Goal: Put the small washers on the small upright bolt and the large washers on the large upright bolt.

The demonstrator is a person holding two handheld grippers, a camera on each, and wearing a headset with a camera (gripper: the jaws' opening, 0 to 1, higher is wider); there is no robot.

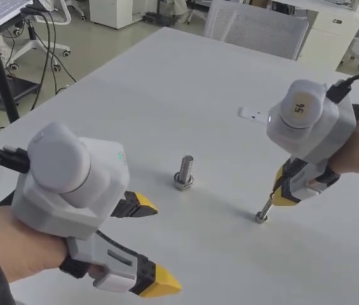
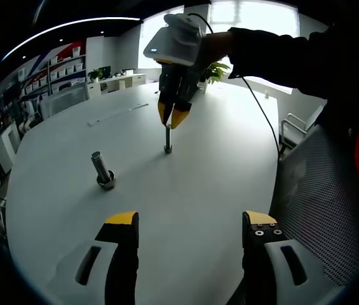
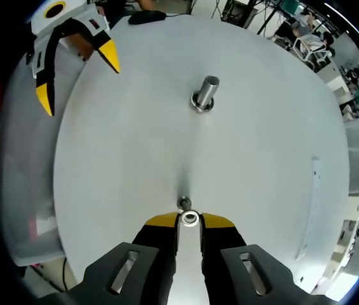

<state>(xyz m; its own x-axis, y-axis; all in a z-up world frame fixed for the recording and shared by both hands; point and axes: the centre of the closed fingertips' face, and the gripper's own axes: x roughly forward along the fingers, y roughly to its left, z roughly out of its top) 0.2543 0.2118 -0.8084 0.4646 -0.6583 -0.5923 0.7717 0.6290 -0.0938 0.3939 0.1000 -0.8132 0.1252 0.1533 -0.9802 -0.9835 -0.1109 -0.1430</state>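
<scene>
Jaws of right gripper (image 3: 189,220) clamped on small washer (image 3: 189,218), small bolt (image 3: 183,204) just beyond tips; left gripper (image 2: 190,219) jaws apart; sticker (image 1: 299,108) reads "56".

The head view looks forward and down from above the near side of the white tabletop (image 1: 166,82). The left gripper (image 2: 190,219) view sits low at that side and faces across the top towards bright windows. The right gripper (image 3: 190,221) view looks steeply down from close above the thin silver upright bolt (image 3: 183,203), its jaws closed on a small silver ring washer (image 3: 190,218), and faces back towards the person. All three views share the thick silver upright bolt (image 1: 184,170) and the thin one.
</scene>
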